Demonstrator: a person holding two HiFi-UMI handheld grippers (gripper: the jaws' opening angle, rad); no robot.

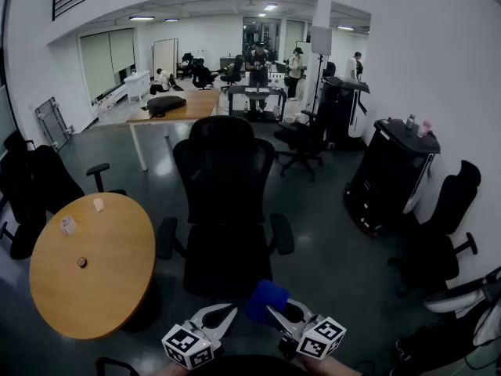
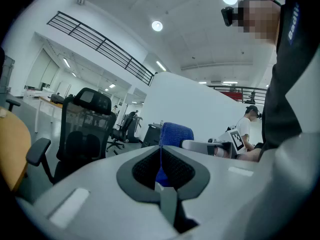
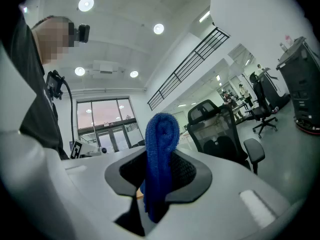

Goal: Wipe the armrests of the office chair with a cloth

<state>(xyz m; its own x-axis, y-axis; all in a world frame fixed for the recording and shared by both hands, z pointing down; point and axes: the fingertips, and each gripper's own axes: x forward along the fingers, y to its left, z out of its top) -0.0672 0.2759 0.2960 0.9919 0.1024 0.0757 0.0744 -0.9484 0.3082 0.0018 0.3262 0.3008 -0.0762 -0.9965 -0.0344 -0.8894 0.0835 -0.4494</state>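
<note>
The black office chair [image 1: 223, 202] stands in front of me, its back toward me, with one armrest on the left [image 1: 166, 237] and one on the right [image 1: 282, 233]. Both grippers are low, short of the chair. My right gripper [image 1: 275, 310] is shut on a folded blue cloth [image 1: 266, 298]; in the right gripper view the cloth [image 3: 161, 134] sticks up between the jaws of the right gripper [image 3: 159, 156], and the chair [image 3: 220, 134] lies beyond. My left gripper [image 1: 227, 313] holds nothing; in its own view the left gripper [image 2: 161, 151] has its jaws together, with the cloth [image 2: 176, 133] behind them.
A round wooden table [image 1: 90, 265] with small items sits left of the chair. A black cabinet [image 1: 391, 171] and more black chairs [image 1: 438, 233] stand at the right. A long desk [image 1: 176, 108] and several people are farther back.
</note>
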